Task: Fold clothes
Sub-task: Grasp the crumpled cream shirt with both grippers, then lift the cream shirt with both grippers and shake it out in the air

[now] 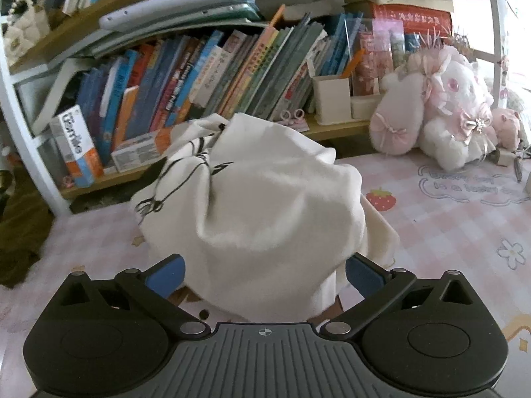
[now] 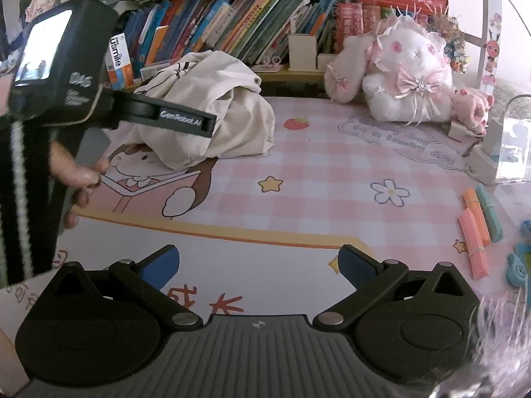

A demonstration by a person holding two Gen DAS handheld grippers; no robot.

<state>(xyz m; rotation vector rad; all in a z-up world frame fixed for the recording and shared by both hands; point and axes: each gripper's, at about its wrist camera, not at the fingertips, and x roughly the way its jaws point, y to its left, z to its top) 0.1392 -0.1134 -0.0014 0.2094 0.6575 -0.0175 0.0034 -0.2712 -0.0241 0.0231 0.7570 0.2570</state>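
Note:
A crumpled white garment [image 1: 265, 205] with black line print lies heaped on the pink checked mat [image 1: 448, 232], near the bookshelf. My left gripper [image 1: 264, 265] is open, its blue pads [image 1: 167, 273] wide apart with the near part of the heap bulging between them. The right wrist view has the same garment [image 2: 232, 112] at the back left, with the left tool's black housing [image 2: 63, 63] held by a hand [image 2: 76, 172] and its arm reaching onto the cloth. My right gripper [image 2: 259, 258] stands open low over the mat's [image 2: 315, 172] front, nothing between its fingers.
A bookshelf [image 2: 232, 16] full of leaning books runs along the back. A pink-and-white plush toy [image 2: 408, 76] sits at the back right. Bundles of coloured paper strips [image 2: 478, 225] and a clear box [image 2: 511, 146] lie at the right edge. A striped sleeve [image 2: 23, 199] fills the left.

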